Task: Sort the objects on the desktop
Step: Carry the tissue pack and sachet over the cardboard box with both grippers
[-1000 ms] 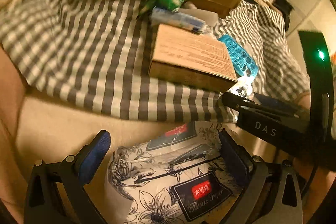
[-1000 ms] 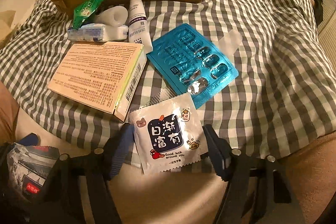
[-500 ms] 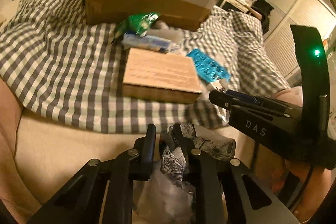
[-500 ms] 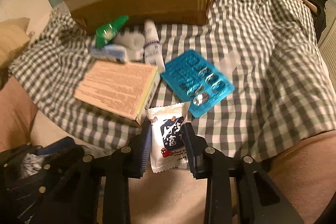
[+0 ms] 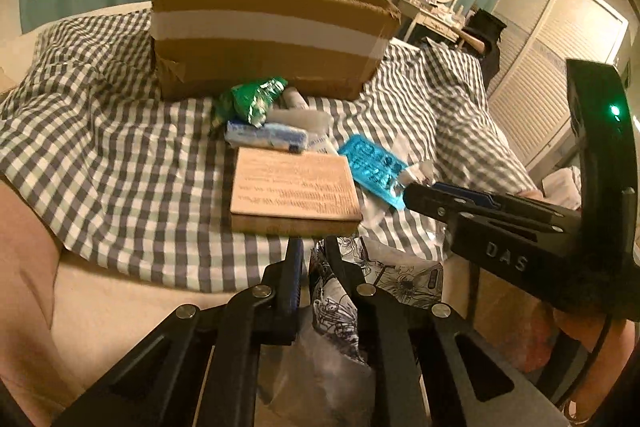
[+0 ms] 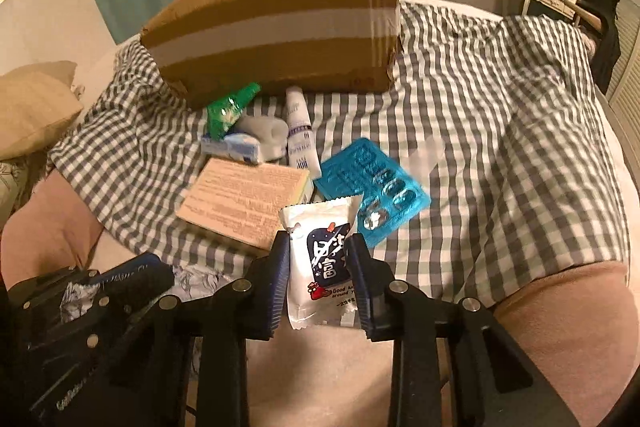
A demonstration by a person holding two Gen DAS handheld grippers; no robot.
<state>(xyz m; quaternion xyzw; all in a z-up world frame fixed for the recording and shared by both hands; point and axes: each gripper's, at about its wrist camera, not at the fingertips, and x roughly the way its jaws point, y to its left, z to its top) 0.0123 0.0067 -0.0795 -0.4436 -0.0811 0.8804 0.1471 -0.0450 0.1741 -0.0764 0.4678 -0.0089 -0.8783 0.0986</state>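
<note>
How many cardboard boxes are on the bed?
1: a big open cardboard box standing at the far end of the checked blanket, behind the small packets. Others may be hidden behind it.

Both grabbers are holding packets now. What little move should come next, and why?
Probably carry both forward over the cardboard box. The left gripper pinches the flowery tissue pack, the right gripper the white sachet, and the box's top stands open.
</note>
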